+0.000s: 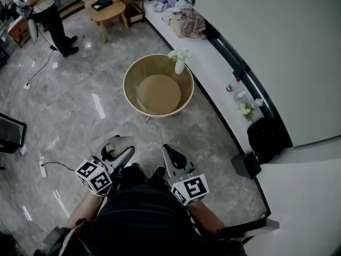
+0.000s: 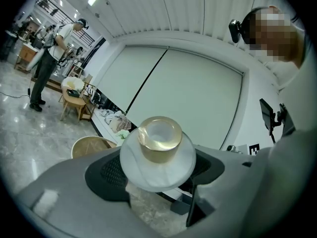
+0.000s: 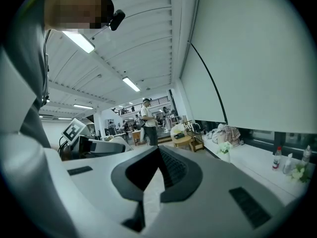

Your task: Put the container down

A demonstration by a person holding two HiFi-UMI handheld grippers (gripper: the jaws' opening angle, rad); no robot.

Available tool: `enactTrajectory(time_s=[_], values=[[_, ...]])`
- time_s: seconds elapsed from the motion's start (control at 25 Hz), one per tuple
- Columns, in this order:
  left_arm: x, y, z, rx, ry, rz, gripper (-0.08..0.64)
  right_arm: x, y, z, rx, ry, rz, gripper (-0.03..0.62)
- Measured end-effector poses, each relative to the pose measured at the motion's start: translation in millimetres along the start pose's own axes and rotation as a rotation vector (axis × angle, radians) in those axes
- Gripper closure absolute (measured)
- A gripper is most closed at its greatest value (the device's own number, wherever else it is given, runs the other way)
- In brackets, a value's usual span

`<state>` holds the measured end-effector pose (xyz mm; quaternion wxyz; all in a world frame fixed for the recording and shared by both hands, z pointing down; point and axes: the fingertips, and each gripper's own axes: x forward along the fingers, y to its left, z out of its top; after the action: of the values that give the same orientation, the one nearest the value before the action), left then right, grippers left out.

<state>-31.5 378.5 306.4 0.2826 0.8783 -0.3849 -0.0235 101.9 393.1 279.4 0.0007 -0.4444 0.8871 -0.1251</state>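
Note:
The container [image 2: 158, 155] is a round white jar with a gold neck [image 2: 159, 139]. It sits between the dark pads of my left gripper [image 2: 157, 180], which is shut on it. In the head view the container [image 1: 114, 146] is held low, close to the person's body and above the marble floor. My right gripper [image 1: 173, 156] is beside it on the right. Its jaws are closed together with nothing between them, as the right gripper view [image 3: 157, 175] shows. The left gripper [image 1: 118, 157] points forward toward a round table.
A round wooden table [image 1: 158, 84] with a raised rim stands ahead and carries a white vase [image 1: 180, 63]. A white ledge [image 1: 213, 68] with clothes and bottles runs along the right wall. A black bin [image 1: 268, 137] stands at the right. A person [image 1: 47, 12] stands far left by a small table [image 1: 106, 12].

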Motion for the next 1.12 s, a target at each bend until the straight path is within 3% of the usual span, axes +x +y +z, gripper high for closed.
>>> enactTrajectory(time_s=[0.52,1.12], values=[[11,21,-12,-0.039,0.039,0.023,0.221,12,-22,-16,0.038,0.052,-0.03,0.598],[48,112,42,-0.085,0.059,-0.049,0.221,113,-43,-4,0.072,0.086,-0.133,0.598]])
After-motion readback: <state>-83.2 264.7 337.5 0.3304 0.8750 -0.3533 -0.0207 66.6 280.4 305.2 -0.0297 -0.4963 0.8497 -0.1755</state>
